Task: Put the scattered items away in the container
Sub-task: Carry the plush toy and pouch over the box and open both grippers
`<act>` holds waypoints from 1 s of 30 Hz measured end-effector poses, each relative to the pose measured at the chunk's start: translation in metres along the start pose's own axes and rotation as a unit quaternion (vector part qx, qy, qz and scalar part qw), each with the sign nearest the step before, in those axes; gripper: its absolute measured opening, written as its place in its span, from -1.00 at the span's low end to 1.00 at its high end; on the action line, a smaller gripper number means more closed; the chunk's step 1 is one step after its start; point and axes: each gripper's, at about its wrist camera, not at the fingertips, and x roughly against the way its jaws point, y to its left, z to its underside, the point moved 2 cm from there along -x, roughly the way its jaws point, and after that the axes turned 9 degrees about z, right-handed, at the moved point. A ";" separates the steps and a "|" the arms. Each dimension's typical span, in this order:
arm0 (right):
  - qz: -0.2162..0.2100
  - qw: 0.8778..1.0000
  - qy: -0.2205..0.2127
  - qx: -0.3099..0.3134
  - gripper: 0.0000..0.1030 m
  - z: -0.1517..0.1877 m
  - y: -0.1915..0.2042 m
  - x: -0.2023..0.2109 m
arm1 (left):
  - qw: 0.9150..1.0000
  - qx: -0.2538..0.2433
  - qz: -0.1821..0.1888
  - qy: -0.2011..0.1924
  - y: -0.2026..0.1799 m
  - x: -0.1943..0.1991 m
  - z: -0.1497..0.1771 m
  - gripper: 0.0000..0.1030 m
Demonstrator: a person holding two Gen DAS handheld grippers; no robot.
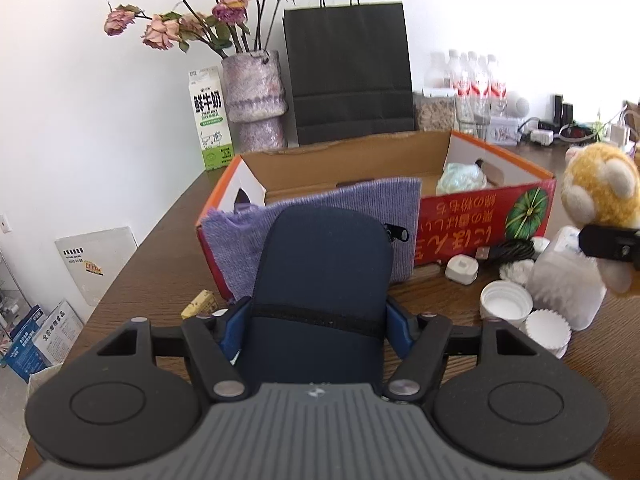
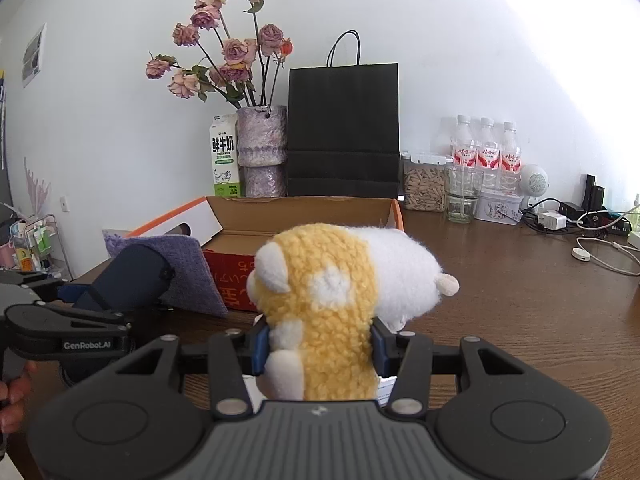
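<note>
Navy soft zip pouch [image 1: 320, 280] sits between our left gripper [image 1: 318, 324] pads, contact unclear; may drop short of red cardboard box [image 1: 480, 216] ahead. Right gripper [image 2: 318, 346] clamps yellow-white plush toy [image 2: 332, 292]; purple cloth [image 1: 360, 208] could snag.

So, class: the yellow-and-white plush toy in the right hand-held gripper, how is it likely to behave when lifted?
The plush toy probably squashes: its fleecy body is pinched narrow inside the right hand-held gripper. It looks light and stuffed, so it should lift easily. Its white end overhangs unsupported and may sag or swing.
</note>
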 end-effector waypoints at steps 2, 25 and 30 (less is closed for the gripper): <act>0.000 1.000 -0.003 0.001 -0.10 -0.001 0.001 0.002 | 1.000 0.008 0.004 -0.010 0.002 0.008 -0.002 0.27; 0.005 0.998 -0.054 0.018 -0.10 -0.037 0.020 0.007 | 0.988 0.043 0.036 -0.146 0.010 0.056 -0.054 0.24; 0.004 0.996 -0.083 0.022 -0.10 -0.067 0.028 -0.013 | 0.983 0.062 0.040 -0.170 0.016 0.041 -0.080 0.24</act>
